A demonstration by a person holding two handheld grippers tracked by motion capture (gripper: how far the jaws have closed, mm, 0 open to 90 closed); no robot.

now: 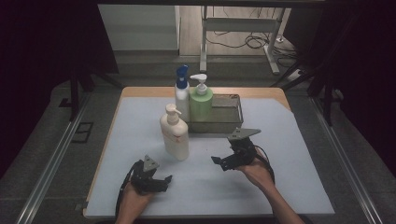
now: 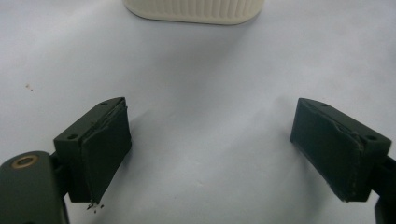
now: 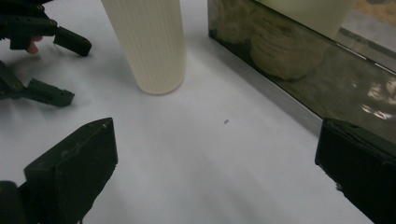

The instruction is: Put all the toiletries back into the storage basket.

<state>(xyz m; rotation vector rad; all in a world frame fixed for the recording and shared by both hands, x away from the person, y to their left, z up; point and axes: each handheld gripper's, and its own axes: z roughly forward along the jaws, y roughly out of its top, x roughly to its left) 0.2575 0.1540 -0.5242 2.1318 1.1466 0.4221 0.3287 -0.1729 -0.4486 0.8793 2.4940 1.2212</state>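
Both the left gripper point(image 1: 161, 179) and right gripper point(image 1: 215, 160) gape empty, the cream pump bottle point(image 1: 175, 134) standing just ahead, between the 2.

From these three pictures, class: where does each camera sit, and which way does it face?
High view: above the table's near edge, facing forward and down; forearms show.
Left gripper view: on the left hand-held gripper, facing the cream bottle; open jaws.
Right gripper view: on the right hand-held gripper, facing bottle and tray.
All share the bottle.
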